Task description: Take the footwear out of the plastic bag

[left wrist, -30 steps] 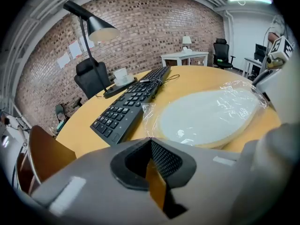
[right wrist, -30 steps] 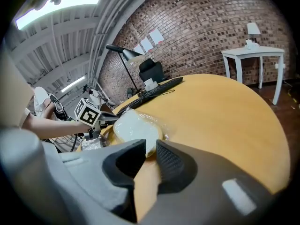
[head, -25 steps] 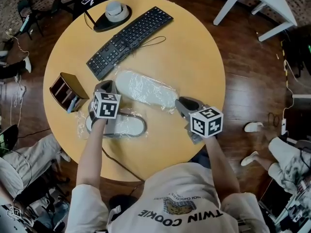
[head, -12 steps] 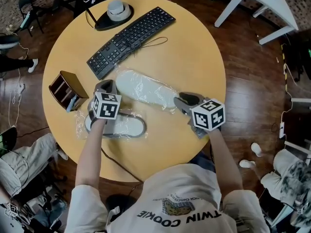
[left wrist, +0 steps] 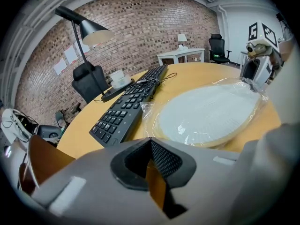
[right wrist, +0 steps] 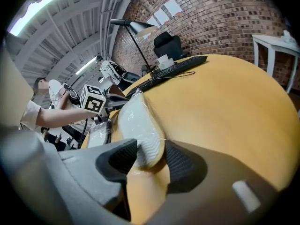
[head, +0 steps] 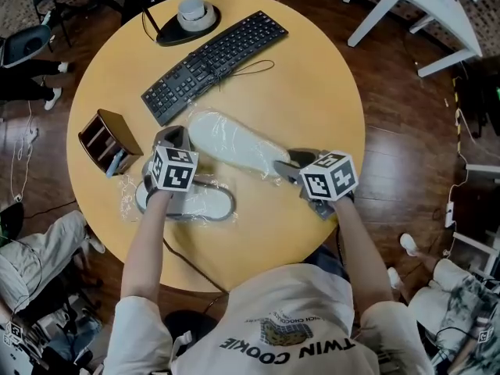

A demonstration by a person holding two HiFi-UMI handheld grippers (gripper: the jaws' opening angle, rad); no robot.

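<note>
One bagged slipper [head: 234,143] points diagonally into right gripper [head: 286,167], jaws just opened wide; left gripper [head: 173,136] closed.

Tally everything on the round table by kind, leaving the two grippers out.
Slippers in plastic: 2
Keyboard: 1
Desk lamp: 1
Pale round item on the lamp's base: 1
Wooden box: 1
Total: 6

A black keyboard [head: 211,65], a lamp base [head: 187,18] and a brown open box [head: 105,141] sit on the round yellow table [head: 312,92].
</note>
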